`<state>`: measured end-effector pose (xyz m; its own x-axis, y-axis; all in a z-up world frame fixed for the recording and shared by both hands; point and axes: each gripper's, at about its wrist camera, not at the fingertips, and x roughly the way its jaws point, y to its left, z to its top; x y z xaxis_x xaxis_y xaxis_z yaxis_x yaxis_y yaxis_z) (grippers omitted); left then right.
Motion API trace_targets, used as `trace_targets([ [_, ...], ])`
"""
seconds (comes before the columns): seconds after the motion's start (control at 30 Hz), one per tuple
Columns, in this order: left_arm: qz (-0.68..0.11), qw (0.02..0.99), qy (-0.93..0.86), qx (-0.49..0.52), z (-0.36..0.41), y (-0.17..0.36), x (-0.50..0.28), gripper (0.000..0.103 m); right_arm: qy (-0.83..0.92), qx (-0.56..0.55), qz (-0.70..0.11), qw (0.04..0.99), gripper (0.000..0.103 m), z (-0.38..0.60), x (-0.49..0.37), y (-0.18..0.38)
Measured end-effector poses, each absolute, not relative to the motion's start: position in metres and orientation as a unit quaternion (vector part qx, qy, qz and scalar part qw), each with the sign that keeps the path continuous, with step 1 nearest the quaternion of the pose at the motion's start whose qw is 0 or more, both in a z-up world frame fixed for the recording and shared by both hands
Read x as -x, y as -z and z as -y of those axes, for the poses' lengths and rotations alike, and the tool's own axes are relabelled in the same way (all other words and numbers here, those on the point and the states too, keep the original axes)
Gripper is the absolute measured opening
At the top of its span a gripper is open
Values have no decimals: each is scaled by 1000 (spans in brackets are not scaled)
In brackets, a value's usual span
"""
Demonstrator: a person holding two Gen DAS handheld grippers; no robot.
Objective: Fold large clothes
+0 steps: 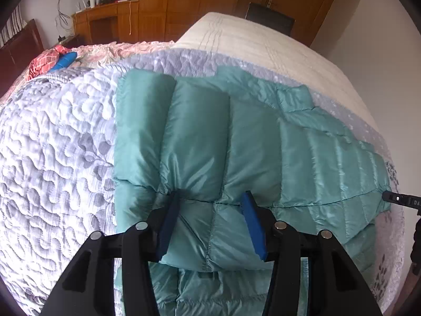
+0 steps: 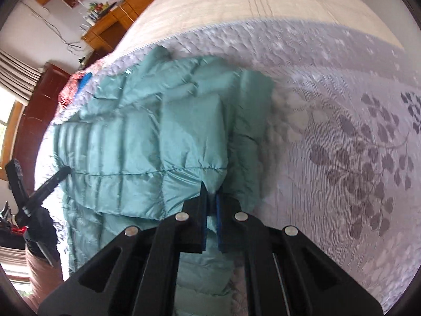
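- One bed [image 1: 263, 42] is filling both views, a cream mattress cover showing at its far end.
- Covering its near part, a grey-and-white quilted bedspread [image 1: 58, 137] with a leaf print is lying under everything else.
- Lying across that bedspread, a teal puffer jacket [image 1: 263, 137] is spreading flat, its near edge lifted.
- Standing beyond the bed, wooden cabinets [image 1: 163, 2] and a cluttered desk [image 1: 105, 8] are lining the wall.
- Resting near the headboard, a pink patterned cloth [image 1: 44, 60] is touching a blue object [image 1: 64, 60].
- Straddling a puffy fold of jacket, the left gripper [image 1: 210, 205] is standing half spread, pads pressing its sides.
- Pinching the jacket's edge, the right gripper [image 2: 211, 192] is clenching tight on thin fabric.
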<state>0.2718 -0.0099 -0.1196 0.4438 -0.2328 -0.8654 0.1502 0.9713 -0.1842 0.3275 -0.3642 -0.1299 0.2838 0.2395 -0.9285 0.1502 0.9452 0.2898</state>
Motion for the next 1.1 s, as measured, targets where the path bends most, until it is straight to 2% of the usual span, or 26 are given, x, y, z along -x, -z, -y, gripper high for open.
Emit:
trace_targets([
  [0.17,-525,844,109,13,20,129,-277,50,-30,-167,-611,773,6,363,-330,150],
  [0.27,-522,845,113,11,21,116,-274,50,-18,-154,-600,785,11,363,-325,134],
  [0.4,-490,863,120,17,17,90,-269,51,-16,-126,-568,813,11,356,-322,101],
  [0.53,-490,865,110,6,24,92,-280,51,-34,-108,-558,822,11,334,-334,91],
  [0.83,-526,844,104,-8,32,129,-297,53,-44,-95,-615,781,9,313,-366,156],
  [1.1,-532,842,93,-22,39,137,-296,54,-51,-99,-609,785,9,316,-365,159],
])
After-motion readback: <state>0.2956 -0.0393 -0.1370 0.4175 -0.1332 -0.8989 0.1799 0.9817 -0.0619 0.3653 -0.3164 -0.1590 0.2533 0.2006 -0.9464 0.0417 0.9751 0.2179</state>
